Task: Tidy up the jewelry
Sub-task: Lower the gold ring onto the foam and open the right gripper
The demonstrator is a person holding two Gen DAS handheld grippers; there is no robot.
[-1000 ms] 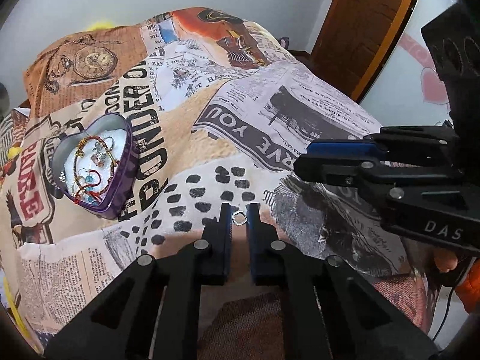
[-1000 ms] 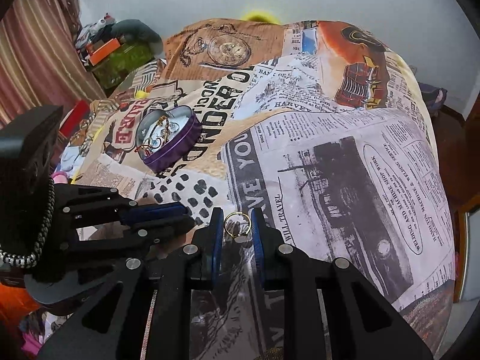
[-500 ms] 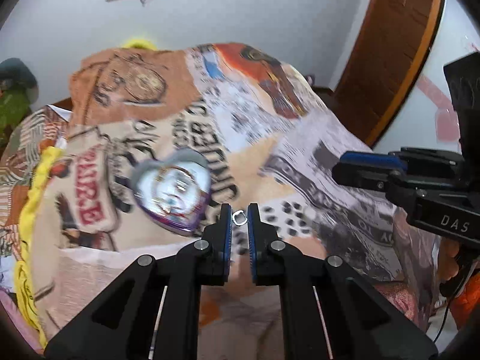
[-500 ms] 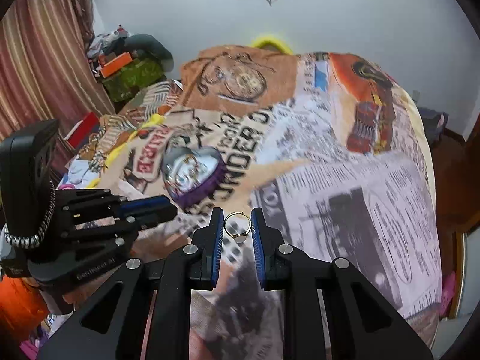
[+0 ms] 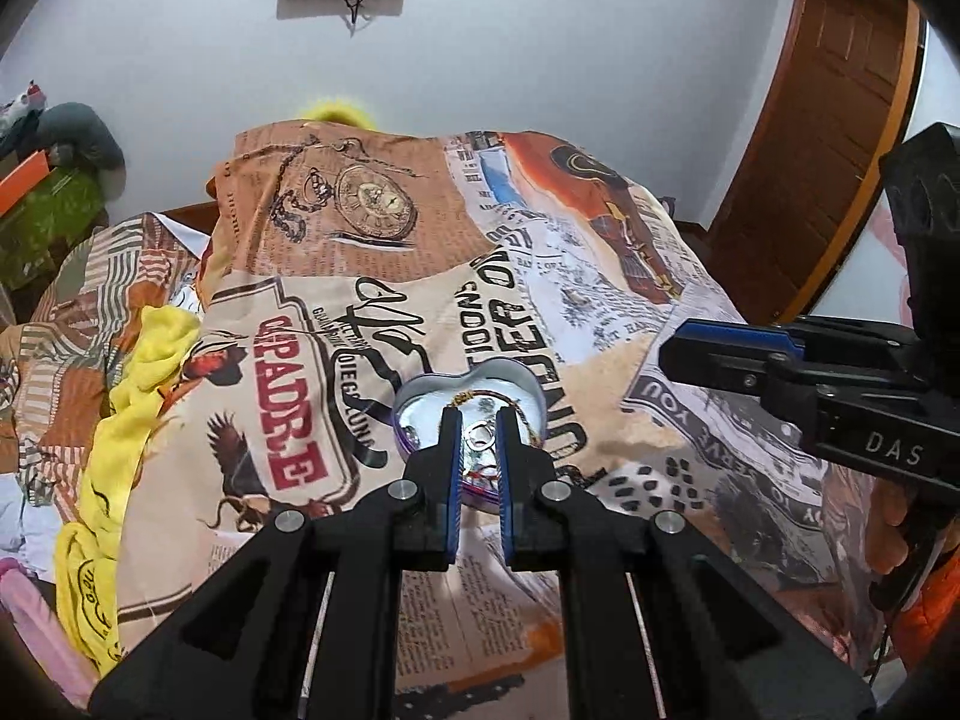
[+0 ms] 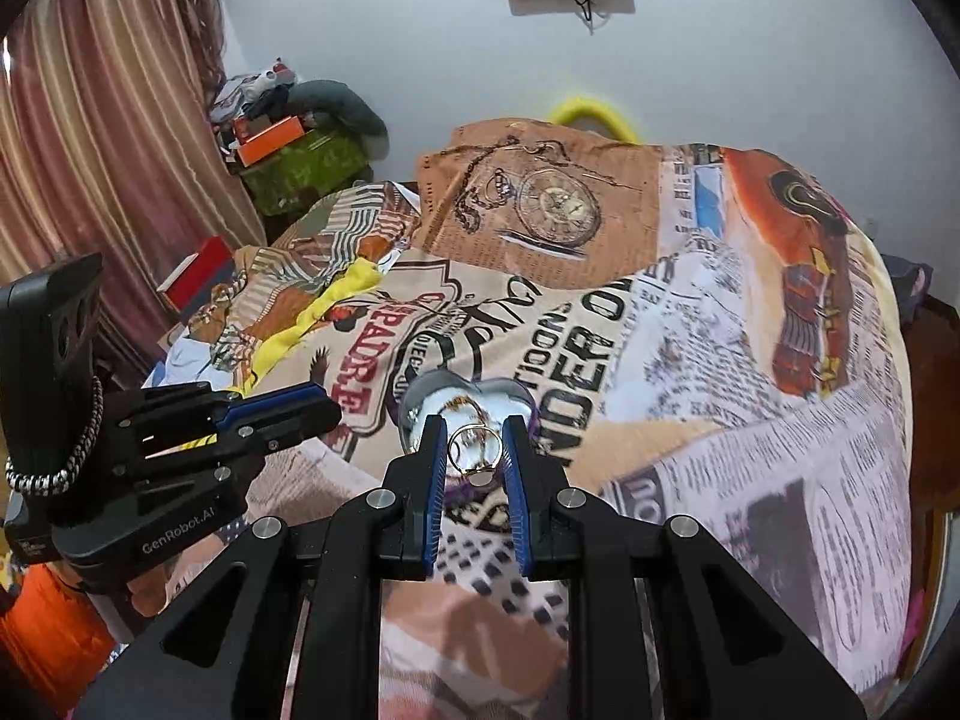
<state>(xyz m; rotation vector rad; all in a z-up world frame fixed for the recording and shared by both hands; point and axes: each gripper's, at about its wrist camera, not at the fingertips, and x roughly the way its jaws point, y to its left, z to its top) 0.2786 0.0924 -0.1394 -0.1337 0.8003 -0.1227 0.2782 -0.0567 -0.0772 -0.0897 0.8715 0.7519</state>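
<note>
Left wrist view: your left gripper point(image 5: 480, 438) pinches a small silver ring point(image 5: 478, 435), lined up over the purple heart-shaped tin point(image 5: 414, 396); lower it before letting go.

Right wrist view: your right gripper point(image 6: 477, 450) clamps a thin gold ring point(image 6: 475, 449) over that tin point(image 6: 420, 399); release in turn.

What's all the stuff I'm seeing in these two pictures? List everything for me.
tin: one, heart-shaped, purple outside, silver inside, on the bedspread, jewelry in it
small ring: one, silver, in the left gripper
gold ring: one, in the right gripper
bedspread: one, newspaper print, tan and orange, covers the bed
yellow cloth: one, on the bed's left edge
curtain: one, striped pink, left wall
door: one, brown wood, right
left gripper: black, blue pads, shut on the small ring
right gripper: black, blue pads, shut on the gold ring
</note>
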